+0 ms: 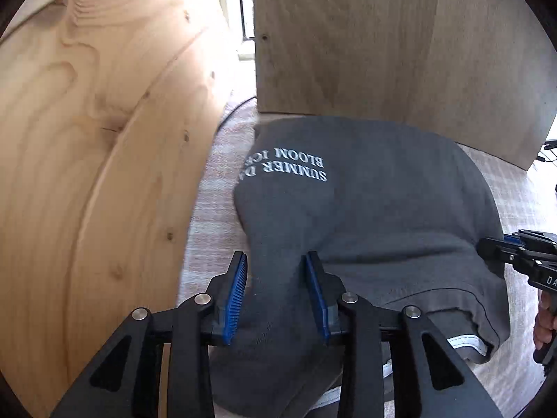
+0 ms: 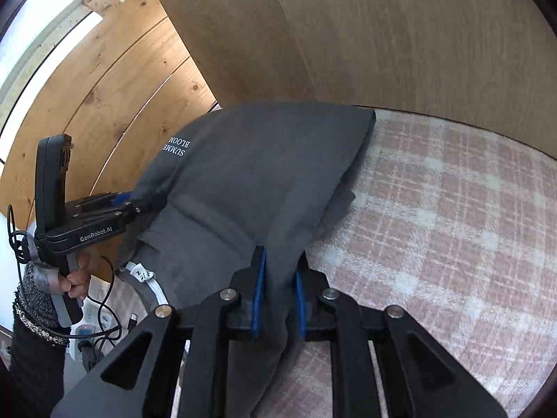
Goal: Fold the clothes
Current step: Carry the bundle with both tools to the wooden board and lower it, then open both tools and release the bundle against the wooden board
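Note:
A dark grey T-shirt [image 1: 365, 209] with white lettering lies partly folded on a pink plaid blanket [image 2: 452, 226]. My left gripper [image 1: 276, 261] is shut on a bunched edge of the T-shirt near its left side. My right gripper [image 2: 280, 264] is shut on another bunched edge of the T-shirt [image 2: 250, 181]. The right gripper shows at the right edge of the left wrist view [image 1: 487, 249]. The left gripper shows at the left of the right wrist view [image 2: 149, 203]. A white collar trim and label peek out under the fabric [image 2: 146, 278].
A pine plank wall [image 1: 87, 174] stands close on the left. A plywood panel [image 1: 383, 41] rises behind the shirt. Cables and a power strip [image 2: 101, 327] lie low at the left of the right wrist view.

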Demonstrator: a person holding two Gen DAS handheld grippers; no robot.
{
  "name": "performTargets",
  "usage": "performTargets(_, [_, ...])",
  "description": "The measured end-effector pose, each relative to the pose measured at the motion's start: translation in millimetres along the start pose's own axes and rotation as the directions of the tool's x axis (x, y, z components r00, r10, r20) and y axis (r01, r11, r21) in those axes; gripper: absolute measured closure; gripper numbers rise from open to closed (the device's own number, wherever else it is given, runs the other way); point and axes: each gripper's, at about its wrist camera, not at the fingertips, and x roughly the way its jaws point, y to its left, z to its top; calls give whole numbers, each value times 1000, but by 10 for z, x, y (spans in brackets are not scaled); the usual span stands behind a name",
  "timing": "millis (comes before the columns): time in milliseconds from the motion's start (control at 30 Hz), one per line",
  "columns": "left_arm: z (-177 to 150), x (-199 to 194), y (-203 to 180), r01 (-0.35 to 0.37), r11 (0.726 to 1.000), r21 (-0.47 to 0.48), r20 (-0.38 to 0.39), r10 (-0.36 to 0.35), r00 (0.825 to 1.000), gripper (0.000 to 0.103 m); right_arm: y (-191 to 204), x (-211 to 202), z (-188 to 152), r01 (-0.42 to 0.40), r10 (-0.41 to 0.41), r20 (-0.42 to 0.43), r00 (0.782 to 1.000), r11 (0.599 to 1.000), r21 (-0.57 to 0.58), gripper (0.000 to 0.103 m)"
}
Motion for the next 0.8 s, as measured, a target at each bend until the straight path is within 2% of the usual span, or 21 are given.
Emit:
performTargets(67, [48,-231,76,-7,1000,3,57,7,998,72,0,-199,-10,18,-18,10,1000,1000,-16,87])
performTargets(167, [180,-405,117,65,998,-2,111,-65,992,72,61,-523,16,63,-52,115,992,993,-97,87])
performTargets(233, [287,-361,88,113,994,-12,118,-111,987,72,136,-530,170,48,-30,134,991,991,-128,87])
performTargets(333, [458,-96,-15,161,987,11,99,-161,982,70,236,-300,433,1,16,107,994,988,-152,87])
performTargets(367, [491,76,-44,145,989,16,64,-145,987,70,259,-160,509,-10,24,84,996,987,-160,87])
performTargets(433, [541,431,-81,94,995,17,-36,-93,995,72,238,174,624,26,-23,18,1000,986,-165,87])
performTargets(500, [557,437,-61,86,996,-1,-29,-86,996,73,209,470,692,70,-79,-43,996,981,-183,88])
performTargets(533, [559,339,-44,83,996,-24,-35,-84,996,77,223,503,697,84,-95,-46,994,977,-194,90])
performTargets(600, [463,20,-76,92,996,-3,19,-92,996,77,297,369,669,89,-95,-25,995,976,-199,88])
performTargets(667, [258,-267,-200,120,989,81,62,-125,990,77,426,122,531,4,-2,8,1000,975,-223,88])
performTargets(733, [22,-338,-320,150,978,144,25,-155,988,72,554,-20,312,-45,52,18,998,963,-264,87])
performTargets(800, [-205,-195,-356,162,976,146,-68,-154,986,72,618,16,64,-40,38,-12,999,958,-283,87])
